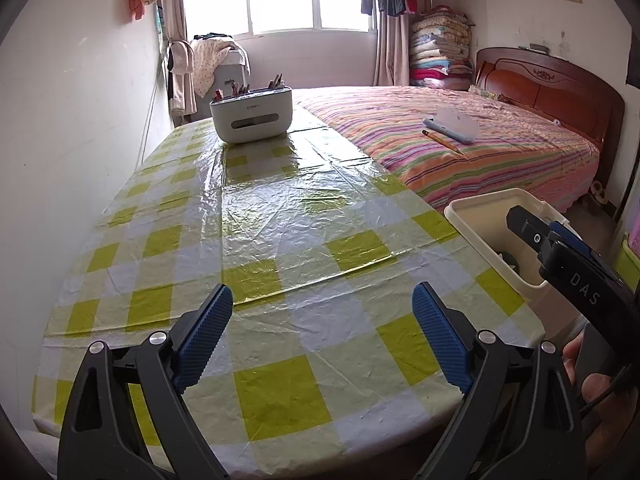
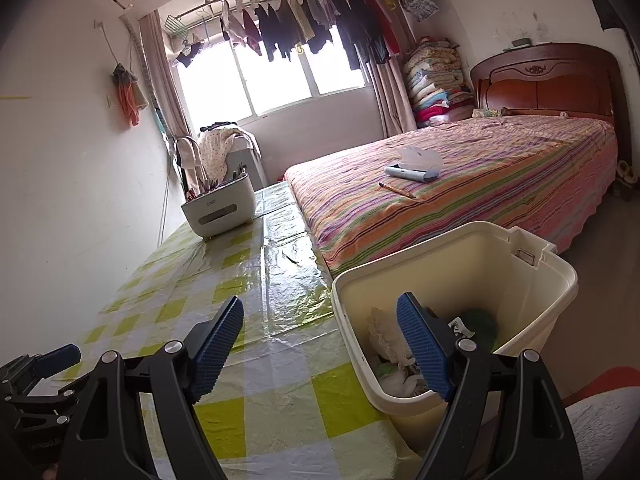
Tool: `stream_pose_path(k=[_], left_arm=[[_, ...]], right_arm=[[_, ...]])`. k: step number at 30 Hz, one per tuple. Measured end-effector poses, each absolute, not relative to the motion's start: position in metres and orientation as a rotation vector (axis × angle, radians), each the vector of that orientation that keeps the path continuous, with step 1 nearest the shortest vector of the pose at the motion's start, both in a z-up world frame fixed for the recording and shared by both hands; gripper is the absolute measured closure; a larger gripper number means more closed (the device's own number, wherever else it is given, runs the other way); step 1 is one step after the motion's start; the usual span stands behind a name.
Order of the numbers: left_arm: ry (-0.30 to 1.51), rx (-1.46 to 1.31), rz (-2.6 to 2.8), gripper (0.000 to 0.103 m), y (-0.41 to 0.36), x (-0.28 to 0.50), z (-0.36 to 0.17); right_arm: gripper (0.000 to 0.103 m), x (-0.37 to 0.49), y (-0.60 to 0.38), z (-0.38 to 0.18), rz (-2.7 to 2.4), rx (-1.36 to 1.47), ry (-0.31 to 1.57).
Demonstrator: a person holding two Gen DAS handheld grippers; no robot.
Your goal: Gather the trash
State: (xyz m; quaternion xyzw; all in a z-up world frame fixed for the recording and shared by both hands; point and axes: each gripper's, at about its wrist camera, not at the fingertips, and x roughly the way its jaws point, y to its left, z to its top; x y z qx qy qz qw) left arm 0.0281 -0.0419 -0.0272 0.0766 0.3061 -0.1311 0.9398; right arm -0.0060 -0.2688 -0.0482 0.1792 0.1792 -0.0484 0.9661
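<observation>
Left gripper [image 1: 322,336] empty, bin [image 2: 560,280] contents unclear

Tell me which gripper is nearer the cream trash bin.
Right. The right gripper reaches the cream trash bin, one finger over its opening; the left gripper hovers over the checkered tablecloth, beside it.

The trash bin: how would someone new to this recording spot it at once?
Start at the table with the yellow-green checked cloth, which runs alongside the striped bed. The trash bin stands at the table's near corner on the bed side. It is the only tall, cream, open-topped container, with crumpled paper inside, unlike the low grey organiser at the table's far end.
</observation>
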Motion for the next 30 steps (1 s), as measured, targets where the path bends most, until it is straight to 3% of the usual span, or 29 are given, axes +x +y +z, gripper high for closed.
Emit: stream_pose_path(k=[30], left_arm=[[0.6,0.129,-0.246,0.012,-0.0337,0.0235,-0.0193]], right_arm=[[0.026,-0.0037,-0.2678,-0.0516,-0.108,0.331,0.378]])
